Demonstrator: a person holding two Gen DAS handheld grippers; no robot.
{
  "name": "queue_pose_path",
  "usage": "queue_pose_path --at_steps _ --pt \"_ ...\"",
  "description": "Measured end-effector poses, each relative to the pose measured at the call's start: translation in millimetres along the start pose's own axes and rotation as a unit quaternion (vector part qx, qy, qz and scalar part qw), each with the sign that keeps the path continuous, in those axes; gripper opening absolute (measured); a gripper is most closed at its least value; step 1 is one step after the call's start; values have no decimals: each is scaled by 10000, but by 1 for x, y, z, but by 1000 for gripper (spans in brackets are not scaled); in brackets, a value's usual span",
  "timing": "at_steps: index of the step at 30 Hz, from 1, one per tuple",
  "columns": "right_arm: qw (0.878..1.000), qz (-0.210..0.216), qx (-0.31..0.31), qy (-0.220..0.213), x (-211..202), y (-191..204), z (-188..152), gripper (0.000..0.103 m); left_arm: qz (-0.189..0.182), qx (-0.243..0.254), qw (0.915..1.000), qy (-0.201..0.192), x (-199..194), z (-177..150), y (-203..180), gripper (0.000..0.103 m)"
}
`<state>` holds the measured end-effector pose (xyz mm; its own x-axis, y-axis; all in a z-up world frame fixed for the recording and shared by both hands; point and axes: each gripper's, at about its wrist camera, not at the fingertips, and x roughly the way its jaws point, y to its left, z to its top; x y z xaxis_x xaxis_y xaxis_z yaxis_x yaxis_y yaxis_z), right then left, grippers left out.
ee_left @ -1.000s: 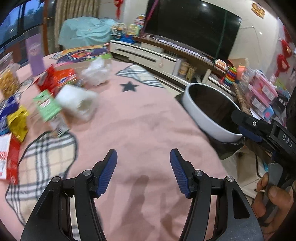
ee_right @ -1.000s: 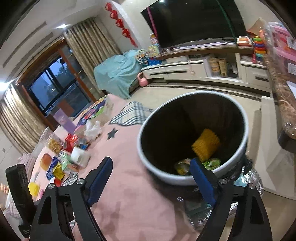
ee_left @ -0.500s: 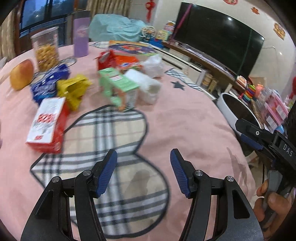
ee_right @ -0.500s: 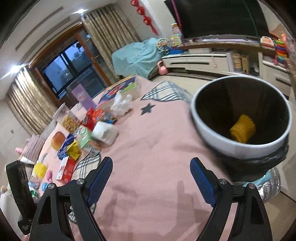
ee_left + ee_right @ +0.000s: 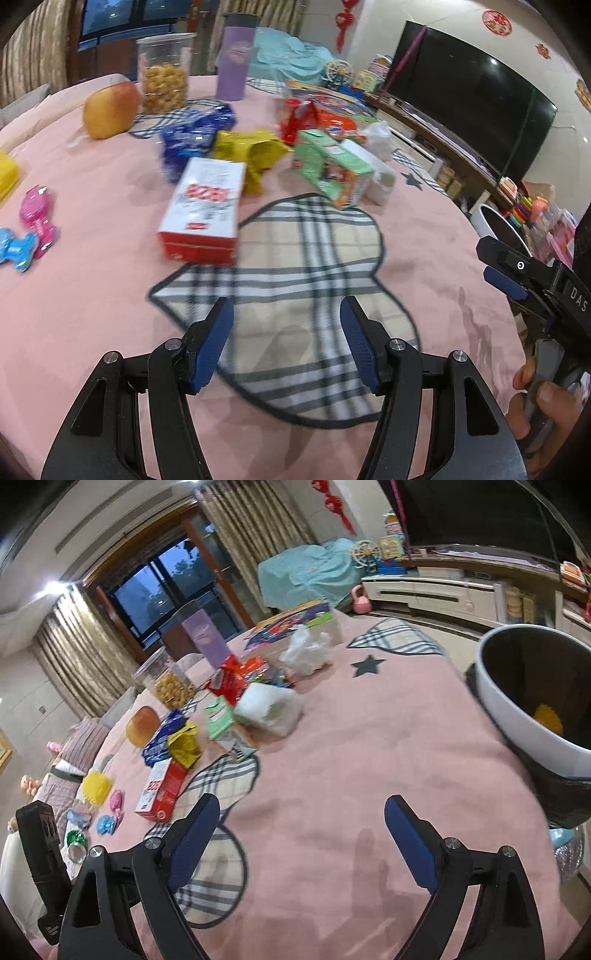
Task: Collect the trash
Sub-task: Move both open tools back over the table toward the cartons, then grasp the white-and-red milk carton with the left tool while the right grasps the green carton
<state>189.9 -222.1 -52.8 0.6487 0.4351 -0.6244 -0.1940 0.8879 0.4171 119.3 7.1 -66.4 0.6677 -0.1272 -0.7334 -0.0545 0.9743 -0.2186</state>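
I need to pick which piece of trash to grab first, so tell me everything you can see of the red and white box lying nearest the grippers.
The red and white box is a flat rectangular carton, cardboard by its look, lying on its broad face on the pink tablecloth. Its top is white with red lettering and small print; its sides are red. It looks closed and undented. Its near end reaches the edge of the plaid patch. The yellow wrapper lies close behind its far end; whether they touch is unclear. No gripper touches it.

Left gripper empty, jaws apart, above plaid patch; red-white box just beyond patch; green carton farther back.
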Motion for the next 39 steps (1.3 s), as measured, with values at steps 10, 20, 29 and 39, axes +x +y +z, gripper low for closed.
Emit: queue_pose_path --at_steps 10,20,29,39 --pt "9993 250 -253 115 20 28 -1 92 239 -310 9992 -37 -5 1 34 61" --pt "9981 321 -470 226 43 46 2 91 346 -346 9988 -10 0 8 43 64" --pt "9963 462 -626 355 70 58 17 77 387 -359 9986 88 14 29 51 65" --pt "9935 440 -890 557 118 72 38 67 408 -254 9987 145 40 53 54 65"
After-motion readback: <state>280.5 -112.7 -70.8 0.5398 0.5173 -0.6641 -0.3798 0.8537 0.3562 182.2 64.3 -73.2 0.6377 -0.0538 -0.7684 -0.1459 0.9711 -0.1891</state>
